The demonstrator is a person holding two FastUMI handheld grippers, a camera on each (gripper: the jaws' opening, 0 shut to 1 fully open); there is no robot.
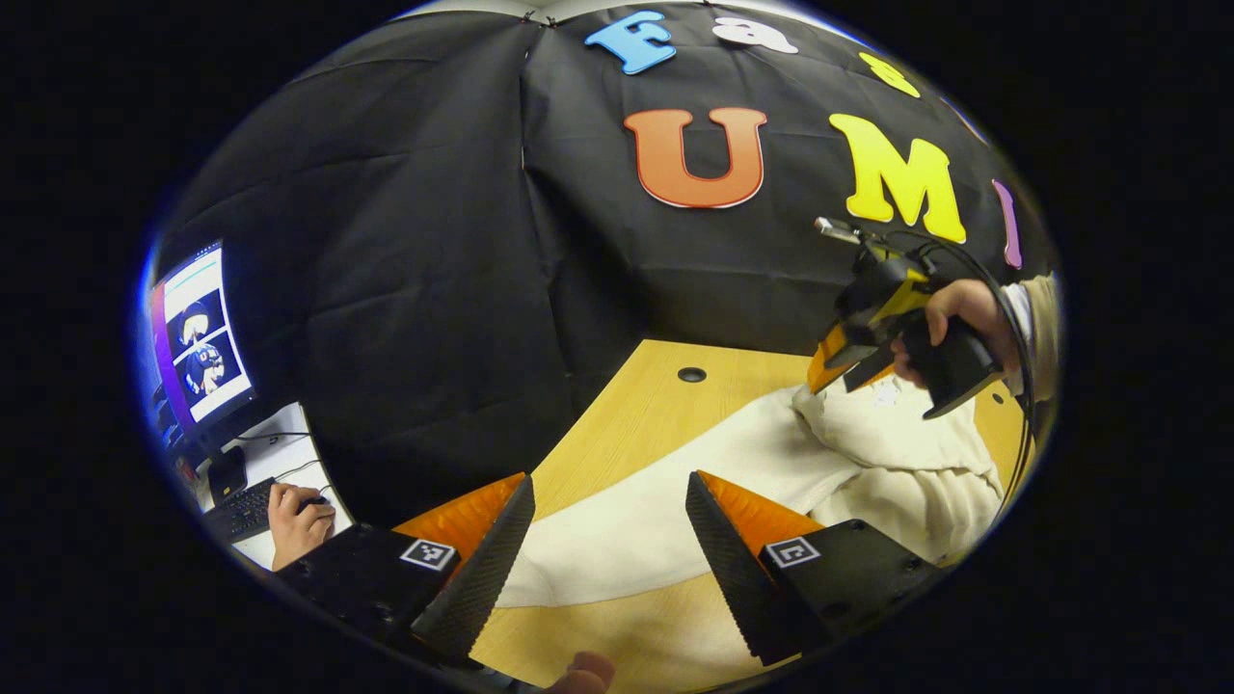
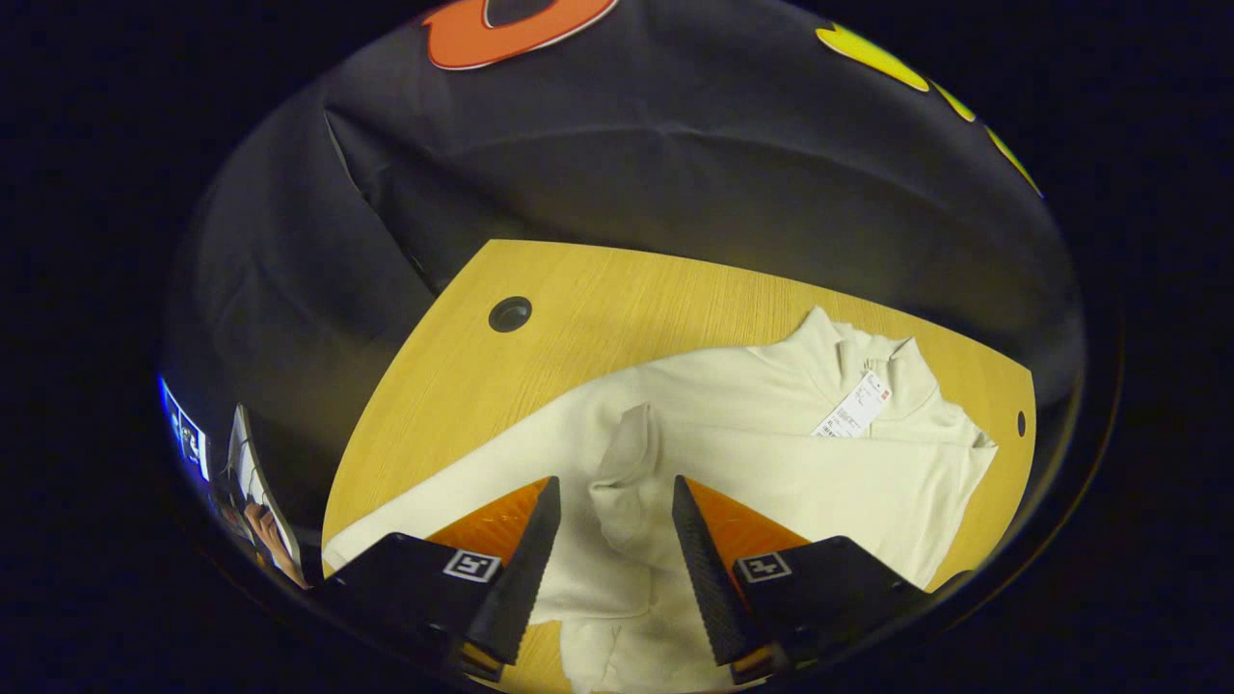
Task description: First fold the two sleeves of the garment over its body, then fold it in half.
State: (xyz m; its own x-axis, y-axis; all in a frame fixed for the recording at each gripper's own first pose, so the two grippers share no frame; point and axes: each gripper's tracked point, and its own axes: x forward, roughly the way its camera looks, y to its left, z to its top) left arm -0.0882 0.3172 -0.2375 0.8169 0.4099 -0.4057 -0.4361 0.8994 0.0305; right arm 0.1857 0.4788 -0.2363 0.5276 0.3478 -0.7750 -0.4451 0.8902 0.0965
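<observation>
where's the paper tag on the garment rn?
Right gripper view, upper right: the paper tag lies just below the collar of the cream garment.

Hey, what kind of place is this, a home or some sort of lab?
Most likely a recording booth in a lab or office, not a home: black cloth wall behind a wooden table, a monitor and keyboard beside it, and a cream garment with its tag on.

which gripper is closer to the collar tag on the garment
Right. The right hand-held gripper hangs just over the collar end of the garment, by the tag. The left hand-held gripper is at the far, hem end.
</observation>
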